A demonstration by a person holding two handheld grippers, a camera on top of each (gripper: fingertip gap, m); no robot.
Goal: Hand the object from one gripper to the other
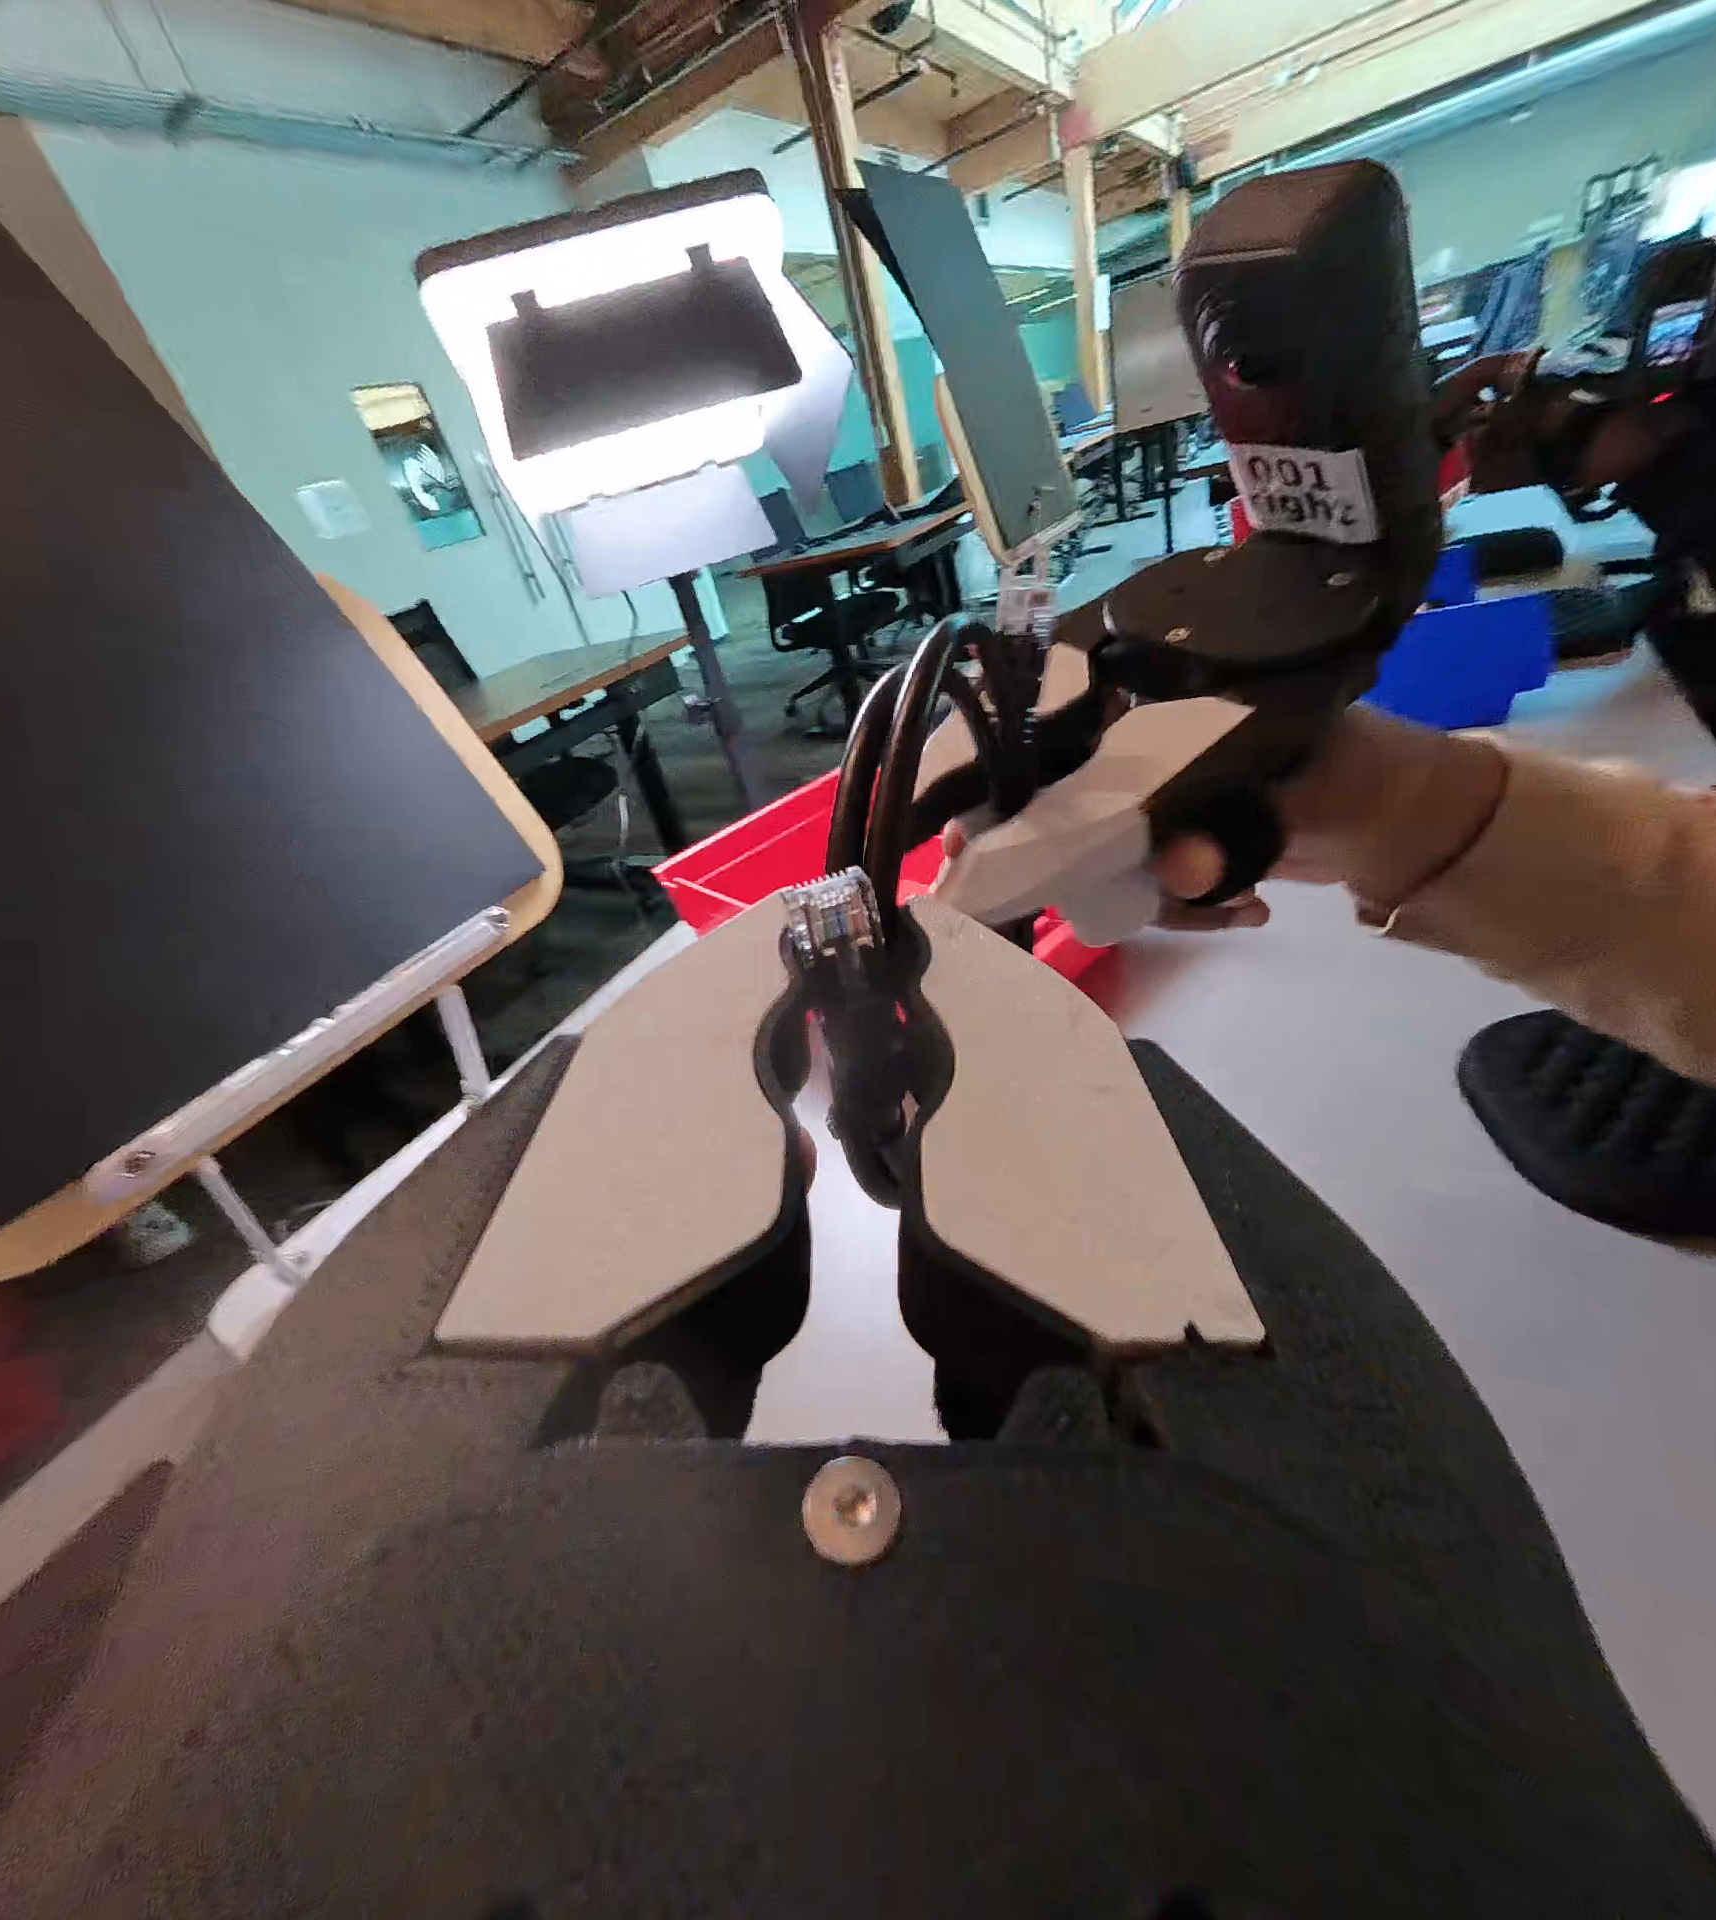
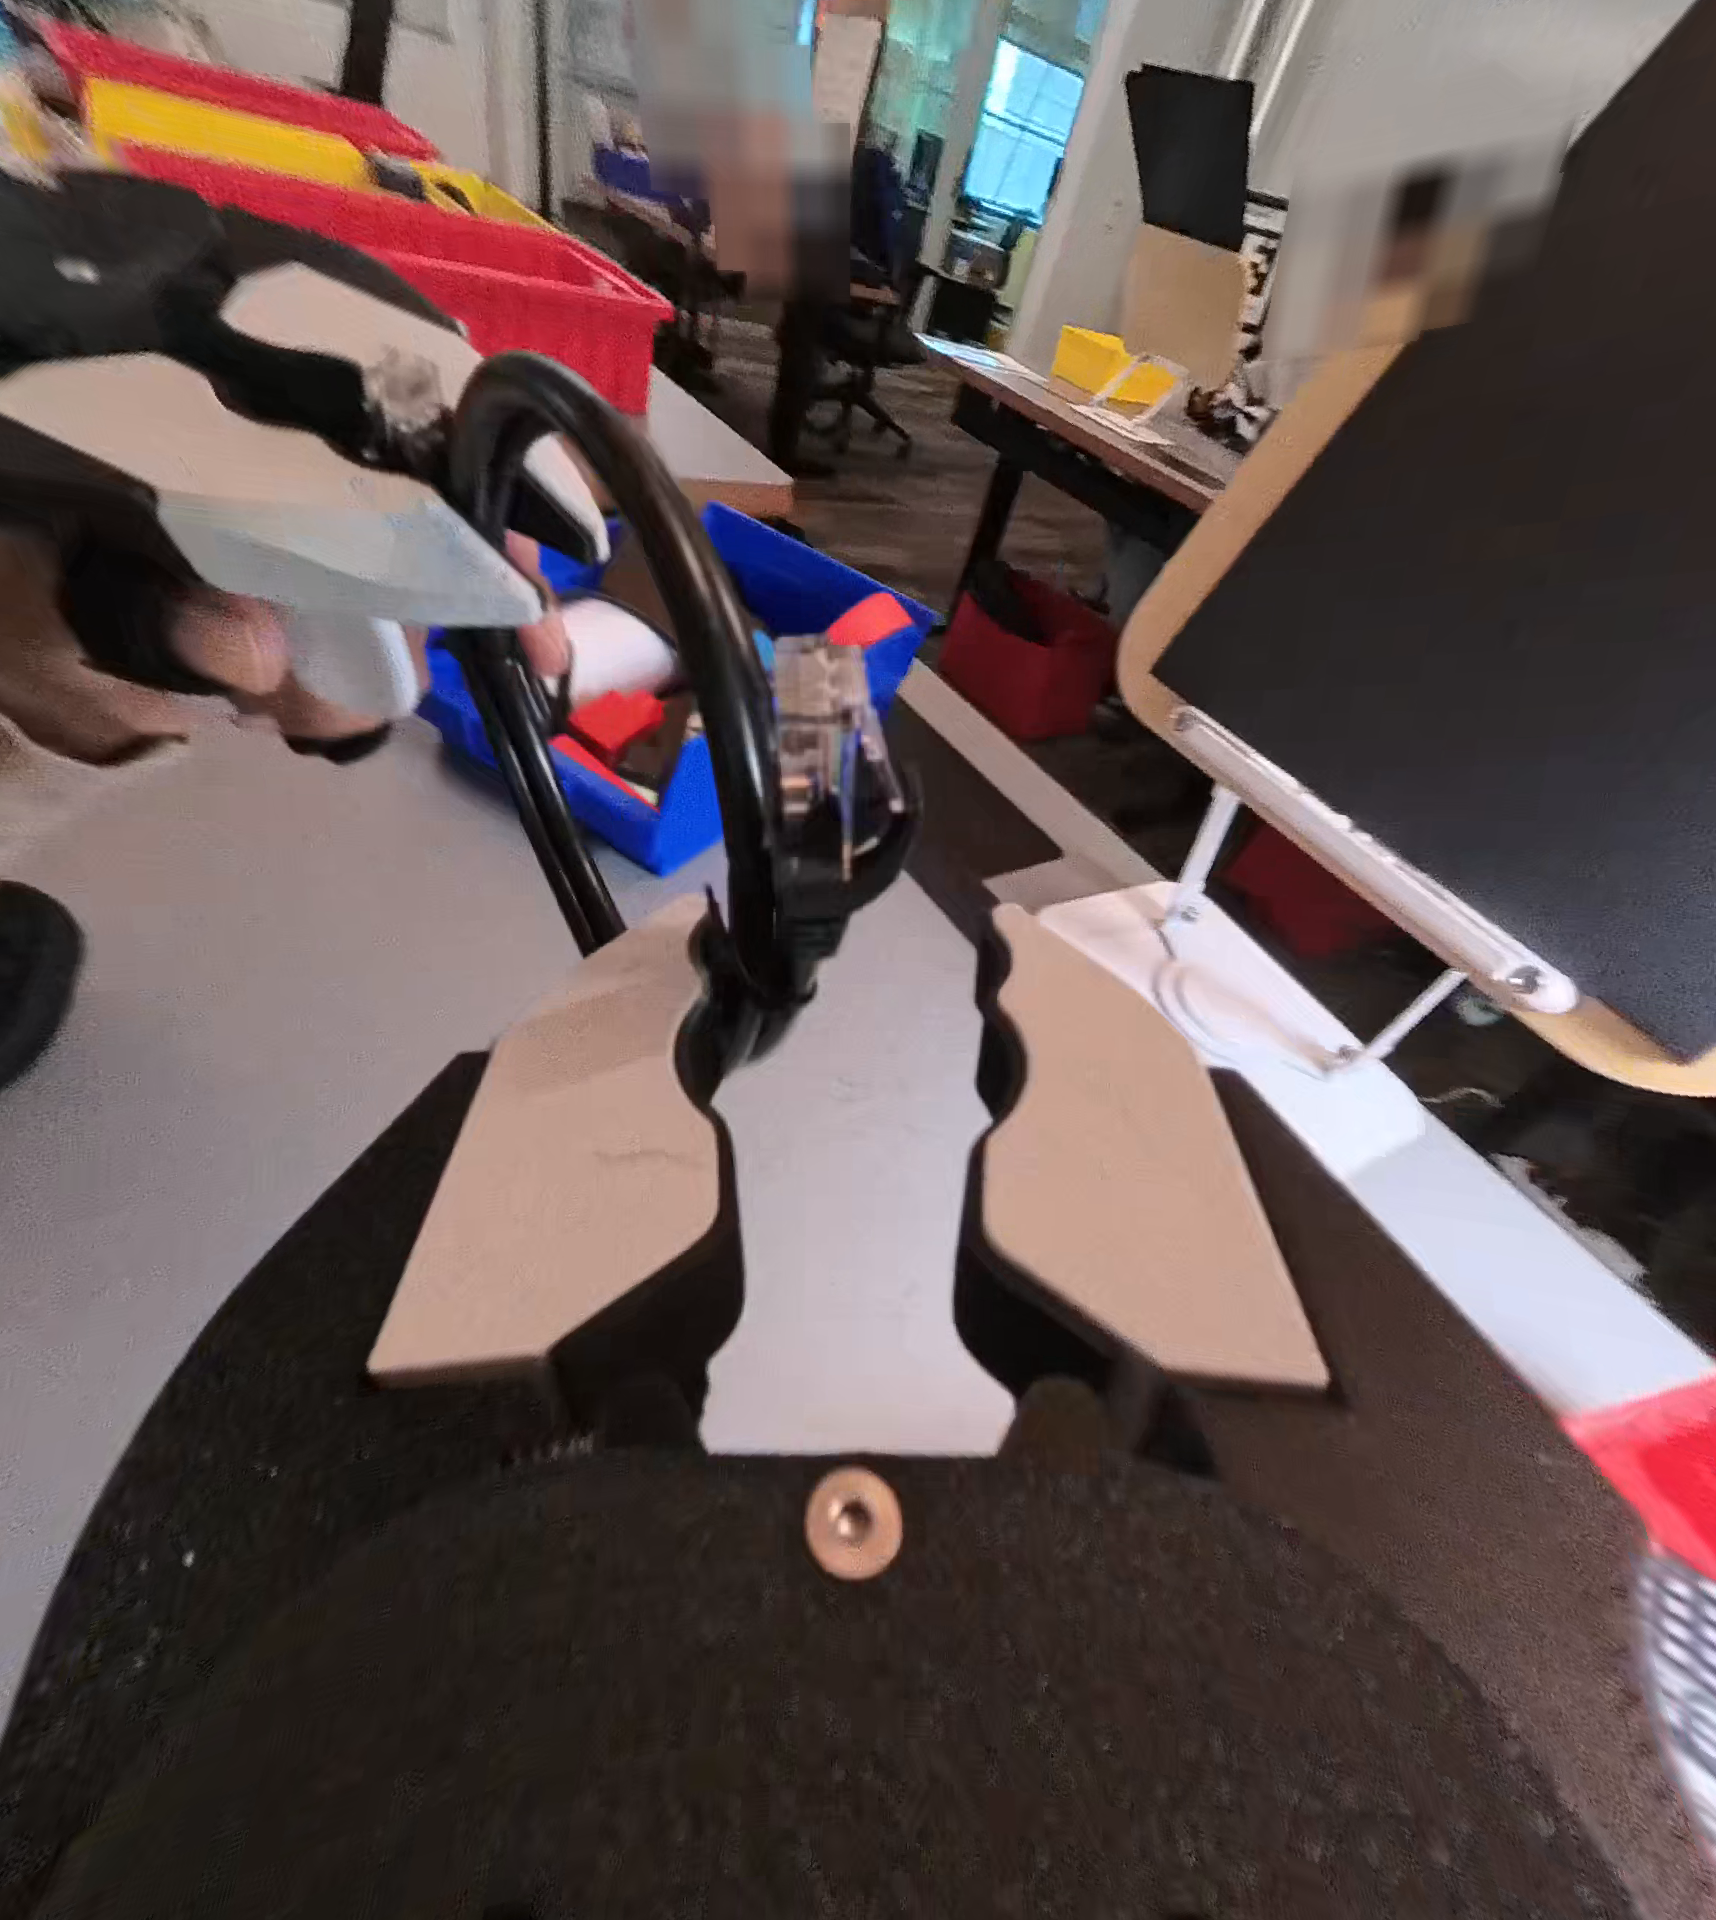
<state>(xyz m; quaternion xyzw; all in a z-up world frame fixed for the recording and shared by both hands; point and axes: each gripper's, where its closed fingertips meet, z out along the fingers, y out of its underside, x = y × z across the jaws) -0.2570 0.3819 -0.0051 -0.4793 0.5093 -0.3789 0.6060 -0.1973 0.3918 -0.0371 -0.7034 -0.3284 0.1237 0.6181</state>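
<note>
A black network cable (image 1: pixel 849 790) with clear plugs is folded into a loop. My left gripper (image 1: pixel 849 935) is shut on the bundle just behind one clear plug (image 1: pixel 833 914), above the white table. My right gripper (image 2: pixel 838 925) is open; the cable (image 2: pixel 729 665) rests against its left finger (image 2: pixel 605 1091) and a clear plug (image 2: pixel 828 727) sticks out past the tips. In the left wrist view the right gripper (image 1: pixel 999 790) straddles the loop from the right. In the right wrist view the left gripper (image 2: pixel 459 499) holds the loop at upper left.
A white table (image 1: pixel 1353 1143) lies below. A red bin (image 1: pixel 760 842) is behind the grippers, a blue bin of parts (image 2: pixel 667 821) is on the table, and red and yellow bins (image 2: pixel 521 281) are farther back. A black board on a stand (image 1: pixel 158 675) stands at the table's edge. A black pad (image 1: pixel 1643 1122) lies on the table. My right fingertips sit around 7 cm from my left ones.
</note>
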